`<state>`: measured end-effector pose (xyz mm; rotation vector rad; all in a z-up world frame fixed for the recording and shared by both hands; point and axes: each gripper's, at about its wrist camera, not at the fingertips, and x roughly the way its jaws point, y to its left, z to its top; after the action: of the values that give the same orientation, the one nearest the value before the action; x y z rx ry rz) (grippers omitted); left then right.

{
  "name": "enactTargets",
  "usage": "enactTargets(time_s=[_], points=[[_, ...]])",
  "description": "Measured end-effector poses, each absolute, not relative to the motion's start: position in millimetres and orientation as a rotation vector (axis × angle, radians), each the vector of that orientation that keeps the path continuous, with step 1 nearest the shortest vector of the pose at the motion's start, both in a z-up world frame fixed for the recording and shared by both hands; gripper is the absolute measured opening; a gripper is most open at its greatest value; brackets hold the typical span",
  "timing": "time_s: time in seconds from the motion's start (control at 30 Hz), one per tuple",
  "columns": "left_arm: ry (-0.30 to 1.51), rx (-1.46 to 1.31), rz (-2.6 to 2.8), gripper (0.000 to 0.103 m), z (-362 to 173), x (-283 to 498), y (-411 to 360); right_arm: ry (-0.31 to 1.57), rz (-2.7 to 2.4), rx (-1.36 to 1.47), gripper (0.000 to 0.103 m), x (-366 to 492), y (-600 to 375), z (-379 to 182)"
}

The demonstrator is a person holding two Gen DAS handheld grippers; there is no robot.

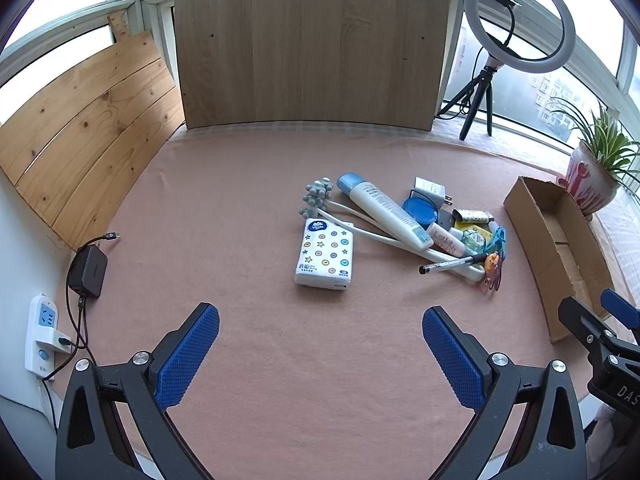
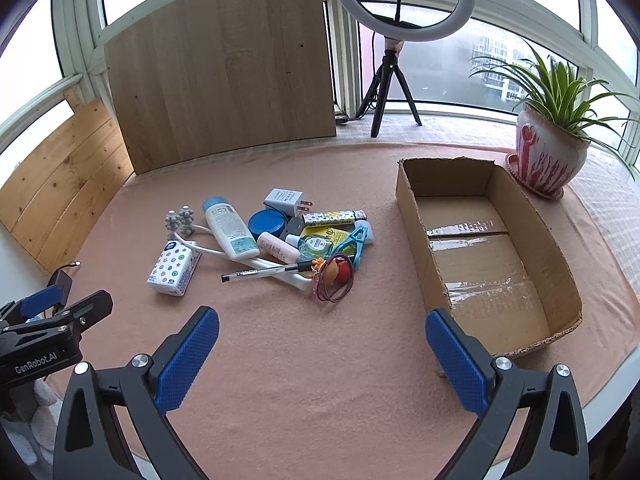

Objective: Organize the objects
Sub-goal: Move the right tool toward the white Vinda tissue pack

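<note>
A pile of small items lies on the pink cloth: a tissue pack (image 1: 325,254) (image 2: 173,267), a white tube with a blue cap (image 1: 384,210) (image 2: 230,226), a white massager (image 1: 320,196) (image 2: 180,220), a pen (image 1: 452,266) (image 2: 264,271), a blue jar (image 2: 267,222), a white charger (image 2: 285,201) and a teal clip (image 2: 354,246). An empty cardboard box (image 2: 416,240) (image 1: 532,236) stands right of the pile. My left gripper (image 1: 320,344) is open and empty, near the front of the cloth. My right gripper (image 2: 322,346) is open and empty, in front of the box.
A ring light on a tripod (image 2: 394,60) and a potted plant (image 2: 548,152) stand at the back right. A wooden board (image 1: 312,48) leans at the back. A black power adapter (image 1: 89,270) and a power strip (image 1: 42,332) lie at the left edge.
</note>
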<state>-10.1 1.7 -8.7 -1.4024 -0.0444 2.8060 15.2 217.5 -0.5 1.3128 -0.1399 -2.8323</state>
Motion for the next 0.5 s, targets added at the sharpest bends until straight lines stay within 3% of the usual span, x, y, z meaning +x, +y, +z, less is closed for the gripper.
enactTargets(time_s=[0.5], points=[[-0.039, -1.416, 2.795, 0.103, -13.3, -15.3, 1.4, -0.14, -2.821, 1.321, 0.102, 13.5, 217.3, -2.3]])
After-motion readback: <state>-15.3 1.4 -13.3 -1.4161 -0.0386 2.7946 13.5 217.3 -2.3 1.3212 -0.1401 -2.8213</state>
